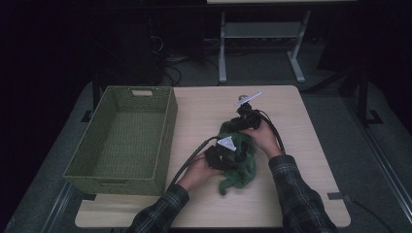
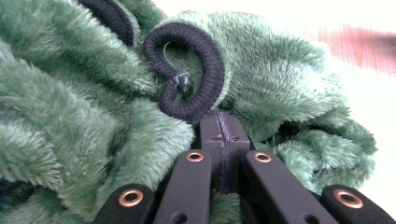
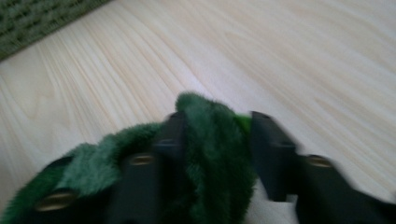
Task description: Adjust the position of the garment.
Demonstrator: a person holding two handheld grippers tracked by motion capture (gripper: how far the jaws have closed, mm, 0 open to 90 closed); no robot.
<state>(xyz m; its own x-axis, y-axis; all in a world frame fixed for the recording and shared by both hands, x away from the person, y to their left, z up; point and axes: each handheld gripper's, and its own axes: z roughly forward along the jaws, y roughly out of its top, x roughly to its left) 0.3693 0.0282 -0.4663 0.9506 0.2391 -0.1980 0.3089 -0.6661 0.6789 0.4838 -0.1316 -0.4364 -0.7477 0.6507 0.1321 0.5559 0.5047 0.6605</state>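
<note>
A green fleece garment (image 1: 239, 167) with black knit cuffs lies bunched at the middle of the wooden table (image 1: 291, 194). My left gripper (image 1: 237, 154) rests on its near left part. In the left gripper view its jaws (image 2: 219, 122) stand closed together, the tips tucked under a curled black cuff (image 2: 210, 70), with fleece (image 2: 70, 116) piled on both sides. My right gripper (image 1: 234, 127) is at the garment's far edge. In the right gripper view a fold of green fleece (image 3: 210, 154) fills the gap between its jaws (image 3: 212, 135), just above the tabletop.
An empty green woven basket (image 1: 167, 136) stands on the left part of the table; its corner (image 3: 37, 23) shows at the upper left of the right gripper view. Beyond the table's far edge stand the white legs of another table (image 1: 223, 53) and floor cables.
</note>
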